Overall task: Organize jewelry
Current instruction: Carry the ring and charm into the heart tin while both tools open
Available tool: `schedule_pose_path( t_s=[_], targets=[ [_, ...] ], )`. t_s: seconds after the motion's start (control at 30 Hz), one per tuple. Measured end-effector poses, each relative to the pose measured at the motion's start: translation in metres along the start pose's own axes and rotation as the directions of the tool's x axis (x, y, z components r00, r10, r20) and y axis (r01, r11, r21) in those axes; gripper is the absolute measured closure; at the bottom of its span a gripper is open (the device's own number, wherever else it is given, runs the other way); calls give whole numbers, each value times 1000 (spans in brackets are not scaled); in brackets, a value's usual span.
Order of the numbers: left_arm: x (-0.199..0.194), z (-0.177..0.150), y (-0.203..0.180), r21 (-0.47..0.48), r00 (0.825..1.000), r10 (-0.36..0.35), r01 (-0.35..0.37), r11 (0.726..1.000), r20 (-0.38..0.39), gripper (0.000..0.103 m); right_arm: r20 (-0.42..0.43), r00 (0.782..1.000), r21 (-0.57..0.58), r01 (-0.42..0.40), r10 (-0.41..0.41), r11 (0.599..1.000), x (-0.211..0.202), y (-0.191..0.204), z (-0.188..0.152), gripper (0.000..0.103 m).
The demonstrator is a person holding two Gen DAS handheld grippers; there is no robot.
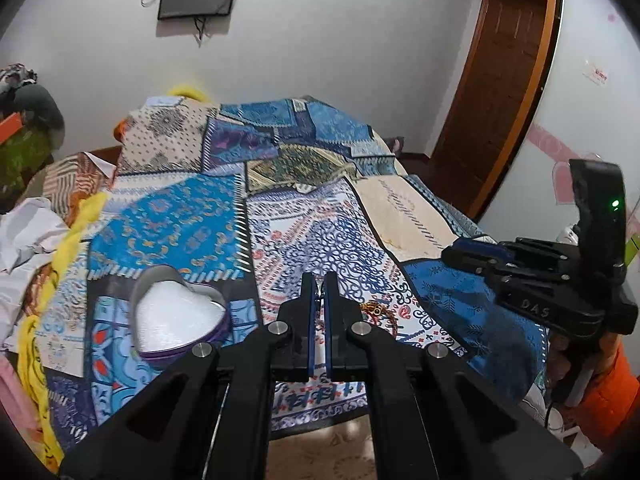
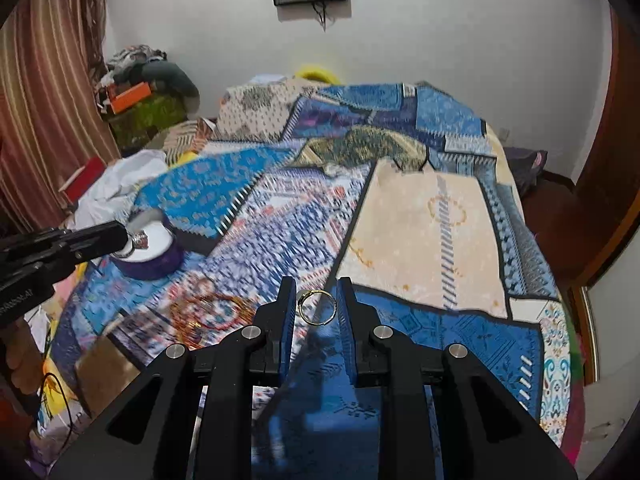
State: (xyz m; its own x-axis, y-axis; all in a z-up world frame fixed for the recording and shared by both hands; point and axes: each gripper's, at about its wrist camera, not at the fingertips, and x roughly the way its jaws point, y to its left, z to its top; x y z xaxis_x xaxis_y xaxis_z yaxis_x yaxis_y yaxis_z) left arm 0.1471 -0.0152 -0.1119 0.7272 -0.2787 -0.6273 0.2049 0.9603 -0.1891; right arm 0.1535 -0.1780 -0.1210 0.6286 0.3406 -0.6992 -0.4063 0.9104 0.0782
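My left gripper (image 1: 319,285) is shut on a small silver ring with a stone (image 2: 140,240), which sticks out past its tips; from the right wrist view this gripper (image 2: 127,239) hangs just over the heart-shaped tin. The tin (image 1: 180,316), purple-sided with a white foam pad, lies on the bed to the left (image 2: 154,250). My right gripper (image 2: 316,300) is shut on a thin gold ring (image 2: 317,307), held by its two sides above the bedspread. In the left wrist view the right gripper (image 1: 458,250) reaches in from the right. Red and gold bangles (image 2: 208,314) lie on the cloth (image 1: 378,312).
A patchwork blue bedspread (image 1: 280,208) covers the bed. White and yellow cloth (image 1: 36,240) is bunched at its left edge, with a clothes pile (image 2: 148,80) and a striped curtain (image 2: 44,100) beyond. A wooden door frame (image 1: 500,100) stands on the right. An orange sleeve (image 1: 608,396) is by the right gripper.
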Motion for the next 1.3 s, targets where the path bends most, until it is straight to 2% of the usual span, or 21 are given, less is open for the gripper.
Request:
schedule_pose_path(
  t_s=[0.43,0.7,1.03,1.3],
  targets=[
    [-51,-4,35,-35,993,72,-69,997,98,101,97,994,-48,-54,58,997,-29,54,27,85],
    [-61,-9,68,-77,987,112,-104,992,117,101,105,987,-87,-114,123,990,-19,100,41,85],
    [-49,-18,111,-124,985,147,-136,983,90,101,48,981,-124,-182,189,976,20,141,51,85],
    [-14,-22,131,-134,994,103,-99,986,25,101,-62,975,-137,-219,212,966,65,156,55,84]
  ],
)
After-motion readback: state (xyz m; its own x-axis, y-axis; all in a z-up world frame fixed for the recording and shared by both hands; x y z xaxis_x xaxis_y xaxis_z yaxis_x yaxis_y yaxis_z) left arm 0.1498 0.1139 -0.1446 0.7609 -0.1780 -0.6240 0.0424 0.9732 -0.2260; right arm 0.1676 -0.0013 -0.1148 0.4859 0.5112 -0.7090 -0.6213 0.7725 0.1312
